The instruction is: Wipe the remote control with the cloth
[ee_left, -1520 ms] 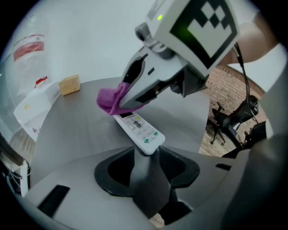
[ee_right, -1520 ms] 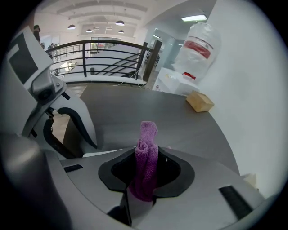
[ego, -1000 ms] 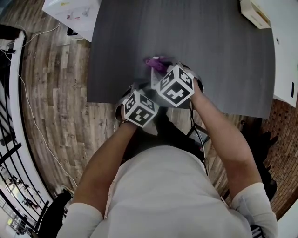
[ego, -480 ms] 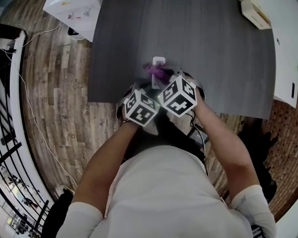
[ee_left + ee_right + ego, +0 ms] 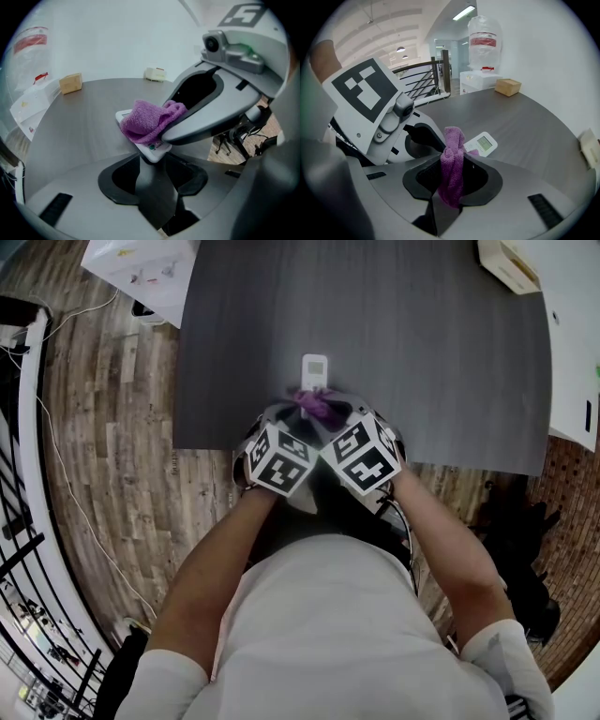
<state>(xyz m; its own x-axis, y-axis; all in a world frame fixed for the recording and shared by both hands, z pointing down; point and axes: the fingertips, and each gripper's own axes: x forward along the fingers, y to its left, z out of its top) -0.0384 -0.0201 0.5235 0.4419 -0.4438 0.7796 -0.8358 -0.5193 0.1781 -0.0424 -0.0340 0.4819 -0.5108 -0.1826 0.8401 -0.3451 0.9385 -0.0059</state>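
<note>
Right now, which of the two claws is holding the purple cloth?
The right claw, pinching the purple cloth between its jaws. The left claw grips the end of the white remote instead.

Dark grey wood-grain worktop [image 5: 450,362] with three things on it.
White remote control [image 5: 315,369] sits near the front edge, about mid-width, screen end pointing away; can't tell if it lies flat. Cream box [image 5: 509,265] sits at the far right corner, well apart from the remote control. Tan cardboard box [image 5: 507,86] sits at the far edge, left of the cream box, well apart from both.
</note>
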